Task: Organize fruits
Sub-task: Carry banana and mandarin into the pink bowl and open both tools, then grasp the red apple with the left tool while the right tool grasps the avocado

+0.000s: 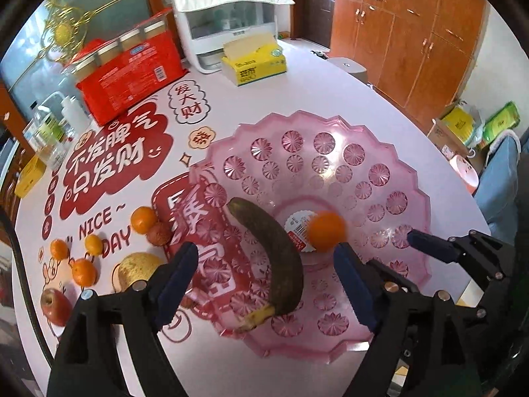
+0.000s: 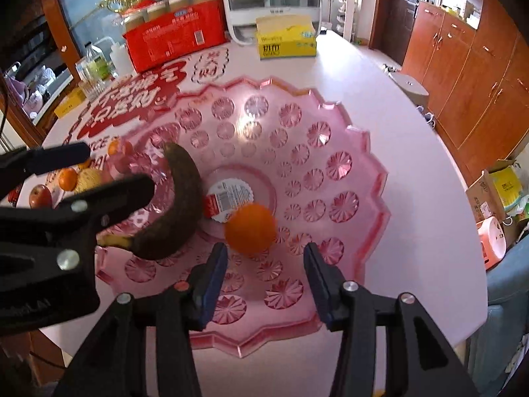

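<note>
White table (image 1: pixel 330 76), wooden cabinets (image 1: pixel 413 43), dark door (image 1: pixel 317 0), daylight
</note>
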The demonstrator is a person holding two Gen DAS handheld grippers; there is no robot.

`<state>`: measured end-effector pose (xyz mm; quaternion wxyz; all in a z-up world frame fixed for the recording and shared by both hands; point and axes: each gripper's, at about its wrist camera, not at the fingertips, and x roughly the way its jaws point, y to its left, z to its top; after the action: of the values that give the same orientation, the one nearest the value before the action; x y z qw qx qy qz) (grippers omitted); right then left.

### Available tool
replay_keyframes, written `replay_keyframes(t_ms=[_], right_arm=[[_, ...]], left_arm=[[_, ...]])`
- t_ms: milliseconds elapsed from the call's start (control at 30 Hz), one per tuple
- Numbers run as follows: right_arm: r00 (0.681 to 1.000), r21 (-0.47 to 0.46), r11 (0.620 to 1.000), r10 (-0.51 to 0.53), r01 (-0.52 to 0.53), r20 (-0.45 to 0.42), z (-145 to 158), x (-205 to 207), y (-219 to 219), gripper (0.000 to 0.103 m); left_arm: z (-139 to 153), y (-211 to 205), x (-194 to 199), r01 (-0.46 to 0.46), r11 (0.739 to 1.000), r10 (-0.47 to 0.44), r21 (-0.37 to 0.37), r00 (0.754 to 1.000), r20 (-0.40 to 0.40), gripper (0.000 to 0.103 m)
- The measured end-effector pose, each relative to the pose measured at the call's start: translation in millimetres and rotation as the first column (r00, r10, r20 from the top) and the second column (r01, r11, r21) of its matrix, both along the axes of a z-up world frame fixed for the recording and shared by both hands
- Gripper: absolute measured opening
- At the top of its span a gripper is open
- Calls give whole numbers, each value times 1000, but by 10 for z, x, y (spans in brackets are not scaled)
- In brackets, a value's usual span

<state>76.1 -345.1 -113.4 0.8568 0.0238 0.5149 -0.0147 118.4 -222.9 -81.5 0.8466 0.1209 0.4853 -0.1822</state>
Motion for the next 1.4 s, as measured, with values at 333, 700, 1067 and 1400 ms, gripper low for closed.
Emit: replay_keyframes(t_ms=[333,700,1067,1400], right_arm=[[1000,18,1000,-3,3,9,118,-74,59,53],[997,85,996,-25,19,71,529,-150,109,69],[985,-4,999,-42,44,170,1121,-226,296,70],[977,12,999,32,-36,212,1405,-293,783,70]], left_arm=[[257,372,-199,-60,997,62,-50,997,46,83],[544,667,-420,-109,991,114,-77,991,73,88],[967,1075,-493,-182,973,202,-141,968,149,91],[1313,1782,-603,-196,968,218,-159,967,135,91]])
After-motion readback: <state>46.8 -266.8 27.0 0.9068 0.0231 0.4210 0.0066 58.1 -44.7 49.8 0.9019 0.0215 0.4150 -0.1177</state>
